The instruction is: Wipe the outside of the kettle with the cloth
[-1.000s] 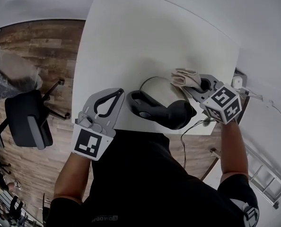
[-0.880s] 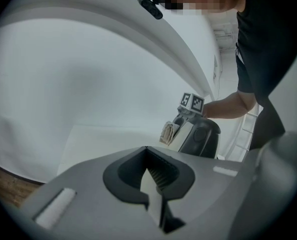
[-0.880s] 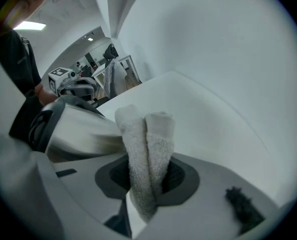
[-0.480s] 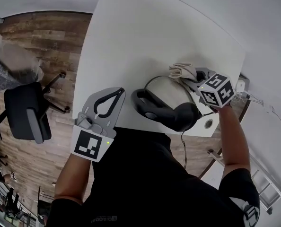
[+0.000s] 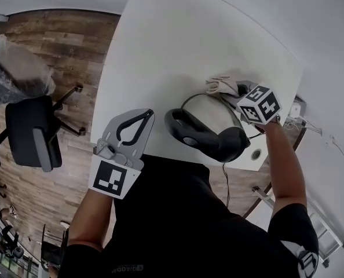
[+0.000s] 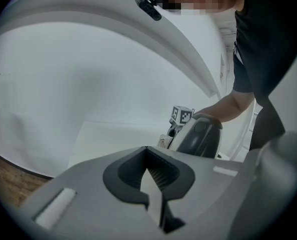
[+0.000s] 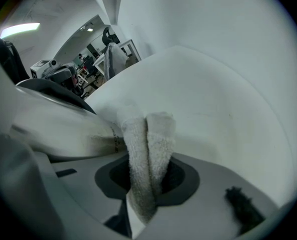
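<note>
While the right gripper pinches the cloth at the far side of the kettle, wiping seems underway, with most sides likely left. Beside the kettle, the left gripper hangs empty, jaws together

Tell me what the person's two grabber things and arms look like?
Both are light grey plastic with black padding inside the jaws. The left gripper and right gripper each carry a white cube with black square markers. The person wears a black short-sleeved shirt.

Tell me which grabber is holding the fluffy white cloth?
The right gripper: its jaws pinch the white terry cloth beside the silver kettle. The left gripper is shut on nothing.
</note>
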A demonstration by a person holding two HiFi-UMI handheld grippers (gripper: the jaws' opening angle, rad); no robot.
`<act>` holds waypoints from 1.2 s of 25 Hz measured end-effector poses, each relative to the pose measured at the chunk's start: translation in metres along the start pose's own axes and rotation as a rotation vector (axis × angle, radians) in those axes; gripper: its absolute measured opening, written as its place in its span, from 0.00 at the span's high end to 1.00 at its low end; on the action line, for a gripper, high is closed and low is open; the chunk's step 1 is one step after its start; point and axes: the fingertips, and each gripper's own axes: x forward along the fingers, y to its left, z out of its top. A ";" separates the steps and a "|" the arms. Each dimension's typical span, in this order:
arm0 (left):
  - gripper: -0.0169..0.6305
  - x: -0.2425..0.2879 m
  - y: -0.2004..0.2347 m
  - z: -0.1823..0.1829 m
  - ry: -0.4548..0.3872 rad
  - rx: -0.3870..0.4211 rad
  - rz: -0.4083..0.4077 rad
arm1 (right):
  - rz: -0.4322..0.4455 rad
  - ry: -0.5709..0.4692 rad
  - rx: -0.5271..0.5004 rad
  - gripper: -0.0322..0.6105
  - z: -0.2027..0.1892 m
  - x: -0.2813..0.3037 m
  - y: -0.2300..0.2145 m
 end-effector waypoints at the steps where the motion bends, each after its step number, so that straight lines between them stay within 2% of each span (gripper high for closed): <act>1: 0.96 -0.001 0.000 0.000 -0.001 -0.002 0.003 | 0.000 0.003 -0.001 0.80 0.000 0.001 -0.001; 12: 0.96 -0.013 0.004 -0.006 0.012 -0.031 0.031 | -0.016 -0.020 0.005 0.80 0.000 -0.001 -0.002; 18: 0.96 -0.016 -0.003 0.003 0.007 -0.004 0.024 | -0.025 -0.183 0.065 0.80 0.010 -0.042 0.008; 22: 0.96 -0.016 -0.012 0.014 -0.009 0.016 0.028 | -0.051 -0.311 0.065 0.80 0.016 -0.082 0.021; 30: 0.96 -0.022 -0.013 0.033 -0.060 0.136 0.098 | -0.130 -0.509 -0.053 0.80 0.022 -0.163 0.058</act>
